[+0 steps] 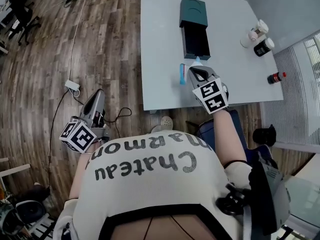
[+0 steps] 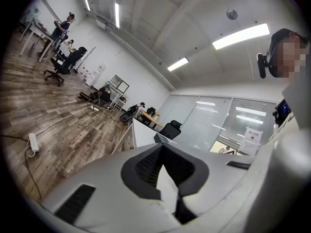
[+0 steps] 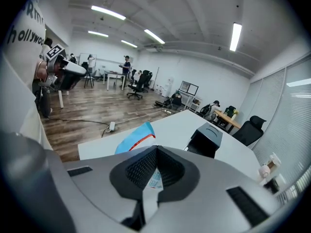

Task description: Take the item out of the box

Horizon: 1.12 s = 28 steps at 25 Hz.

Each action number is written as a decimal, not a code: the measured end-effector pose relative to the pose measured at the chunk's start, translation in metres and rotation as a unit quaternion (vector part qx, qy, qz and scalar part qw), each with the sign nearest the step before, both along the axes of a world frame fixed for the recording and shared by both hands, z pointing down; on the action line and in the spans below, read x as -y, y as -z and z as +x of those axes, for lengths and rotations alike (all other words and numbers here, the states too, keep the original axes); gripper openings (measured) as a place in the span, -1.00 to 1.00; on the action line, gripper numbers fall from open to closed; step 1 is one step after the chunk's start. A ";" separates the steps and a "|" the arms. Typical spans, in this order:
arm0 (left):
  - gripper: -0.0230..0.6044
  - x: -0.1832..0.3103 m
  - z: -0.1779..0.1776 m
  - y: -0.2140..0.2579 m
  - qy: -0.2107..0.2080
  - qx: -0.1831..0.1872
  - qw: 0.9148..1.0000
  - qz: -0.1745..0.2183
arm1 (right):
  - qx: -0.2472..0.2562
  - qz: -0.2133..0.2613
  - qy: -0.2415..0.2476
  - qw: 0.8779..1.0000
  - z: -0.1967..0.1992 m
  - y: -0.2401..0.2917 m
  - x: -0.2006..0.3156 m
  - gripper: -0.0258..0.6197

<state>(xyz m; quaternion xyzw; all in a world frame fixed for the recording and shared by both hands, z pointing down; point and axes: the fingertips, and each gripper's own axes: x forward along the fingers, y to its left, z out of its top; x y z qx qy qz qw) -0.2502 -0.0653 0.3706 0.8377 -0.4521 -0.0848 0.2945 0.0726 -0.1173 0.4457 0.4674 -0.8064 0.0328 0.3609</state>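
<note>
Evidently the item is already clear of the box (image 1: pixel 194 15): the right gripper (image 1: pixel 193 71) is clenched on a blue and white packet (image 1: pixel 182 74), which is pinched near one end. Most of the packet sticks out ahead of and to the left of the jaws. It hangs just above the table (image 1: pixel 160 44), near the front edge. In the right gripper view the pads (image 3: pixel 170 166) press flat on the packet's printed face, a hold that suits a thin, limp pouch, since squeezing the faces keeps it from slipping or folding away.

The box lies ahead of this gripper and slightly to its right, well apart from the packet. Its black inner tray (image 1: pixel 196 44) is slid out toward the gripper, and that open end is the likely reason the approach came from this side.

The left gripper (image 1: pixel 99 95) hangs low beside the person, off the table and away from the work. Its jaws are closed together with nothing between them, apparently parked because one hand is enough for so light a thing.

Judging by this, only setting the packet down remains.
</note>
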 end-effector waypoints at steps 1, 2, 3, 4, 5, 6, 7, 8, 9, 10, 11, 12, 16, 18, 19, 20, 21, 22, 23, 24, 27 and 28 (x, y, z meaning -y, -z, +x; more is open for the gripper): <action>-0.94 -0.002 -0.001 0.000 -0.004 0.000 1.000 0.000 | 0.002 0.000 -0.003 1.000 -0.003 0.000 -0.005 -0.92; -0.94 -0.005 -0.002 -0.001 -0.009 -0.001 1.000 0.000 | 0.005 0.000 -0.007 1.000 -0.006 0.000 -0.011 -0.92; -0.94 -0.007 -0.003 -0.001 -0.014 -0.001 1.000 0.001 | 0.008 0.001 -0.011 1.000 -0.008 0.000 -0.017 -0.92; -0.94 -0.009 -0.003 -0.002 -0.020 -0.002 1.000 0.002 | 0.011 0.002 -0.015 1.000 -0.010 0.000 -0.023 -0.92; -0.94 -0.011 -0.004 -0.002 -0.025 -0.002 1.000 0.003 | 0.014 0.004 -0.017 1.000 -0.012 0.002 -0.028 -0.92; -0.94 -0.012 -0.005 -0.002 -0.029 -0.003 1.000 0.004 | 0.016 0.007 -0.020 1.000 -0.013 0.003 -0.033 -0.92; -0.94 -0.014 -0.005 -0.003 -0.032 -0.003 0.999 0.005 | 0.017 0.010 -0.023 1.000 -0.015 0.005 -0.037 -0.92; -0.94 -0.015 -0.006 -0.003 -0.035 -0.002 0.999 0.005 | 0.020 0.012 -0.028 0.999 -0.016 0.006 -0.042 -0.92; -0.94 -0.015 -0.006 -0.003 -0.038 -0.002 0.999 0.004 | 0.024 0.014 -0.035 0.999 -0.017 0.008 -0.047 -0.92; -0.94 -0.016 -0.006 -0.003 -0.041 -0.002 0.999 0.004 | 0.029 0.015 -0.043 0.999 -0.017 0.010 -0.052 -0.92; -0.94 -0.018 -0.005 -0.003 -0.045 -0.003 0.999 0.003 | 0.035 0.017 -0.052 0.998 -0.017 0.012 -0.058 -0.92; -0.94 -0.019 -0.004 -0.004 -0.051 -0.005 0.999 0.002 | 0.042 0.017 -0.061 0.997 -0.017 0.014 -0.063 -0.92; -0.94 -0.023 0.002 -0.006 -0.073 -0.010 0.997 -0.005 | 0.051 0.011 -0.086 0.995 -0.016 0.015 -0.086 -0.92; -0.94 -0.025 0.007 -0.007 -0.086 -0.013 0.996 -0.005 | 0.046 0.010 -0.094 0.994 -0.014 0.015 -0.095 -0.92; -0.94 -0.027 0.010 -0.008 -0.094 -0.014 0.996 -0.005 | 0.045 0.011 -0.097 0.994 -0.013 0.017 -0.100 -0.92; -0.94 -0.029 0.014 -0.010 -0.101 -0.014 0.995 -0.007 | 0.044 0.013 -0.101 0.994 -0.012 0.019 -0.104 -0.92; -0.94 -0.031 0.017 -0.012 -0.107 -0.014 0.994 -0.009 | 0.043 0.016 -0.104 0.994 -0.010 0.022 -0.109 -0.92; -0.94 -0.033 0.021 -0.013 -0.113 -0.014 0.993 -0.011 | 0.041 0.019 -0.107 0.993 -0.009 0.026 -0.115 -0.92; -0.94 -0.034 0.024 -0.014 -0.119 -0.015 0.993 -0.013 | 0.041 0.023 -0.111 0.993 -0.009 0.030 -0.120 -0.92; -0.94 -0.035 0.028 -0.014 -0.126 -0.016 0.992 -0.014 | 0.041 0.028 -0.114 0.992 -0.008 0.034 -0.125 -0.92; -0.94 -0.038 0.042 -0.011 -0.145 -0.020 0.989 -0.014 | 0.045 0.042 -0.125 0.990 -0.006 0.049 -0.137 -0.92; -0.94 -0.040 0.047 -0.010 -0.151 -0.020 0.988 -0.014 | 0.047 0.044 -0.129 0.990 -0.004 0.051 -0.141 -0.92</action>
